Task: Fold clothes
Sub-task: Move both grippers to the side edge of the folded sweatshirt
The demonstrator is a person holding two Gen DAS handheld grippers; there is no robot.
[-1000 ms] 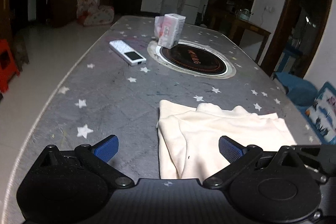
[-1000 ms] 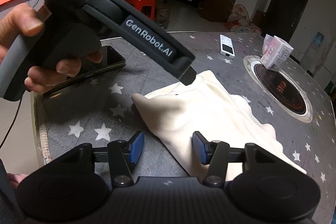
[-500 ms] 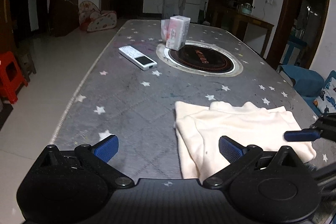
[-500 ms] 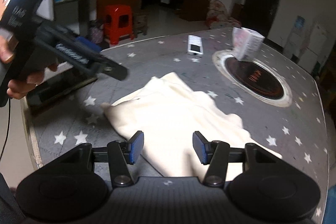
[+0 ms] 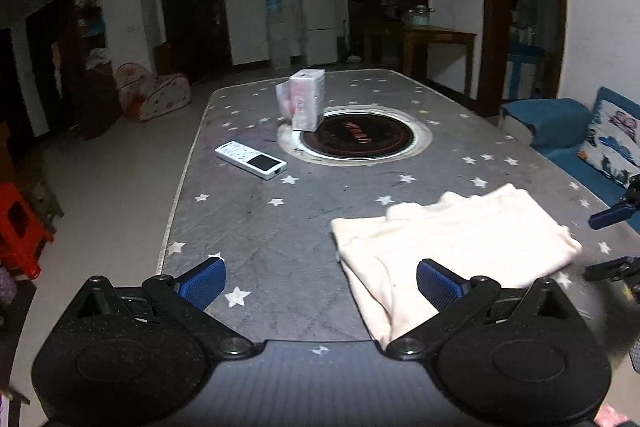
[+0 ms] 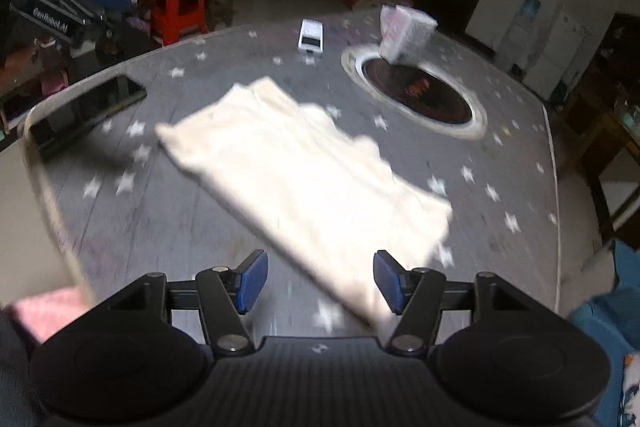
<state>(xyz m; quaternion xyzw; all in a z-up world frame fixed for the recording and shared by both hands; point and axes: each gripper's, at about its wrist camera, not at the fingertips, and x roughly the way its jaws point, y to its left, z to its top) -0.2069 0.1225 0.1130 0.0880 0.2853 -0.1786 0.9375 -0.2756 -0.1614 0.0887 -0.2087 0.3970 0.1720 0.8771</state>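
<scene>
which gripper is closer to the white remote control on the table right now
Left. The left gripper is on the same side of the grey star-patterned table as the white remote control; the right gripper sits across the folded cream cloth from it.

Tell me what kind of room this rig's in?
Likely a home living and dining room: a star-patterned table with a built-in round hotplate, a white fridge by the far wall, a blue sofa alongside.

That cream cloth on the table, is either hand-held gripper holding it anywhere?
No. Both the left hand-held gripper and right hand-held gripper are open above the folded cream cloth.
</scene>
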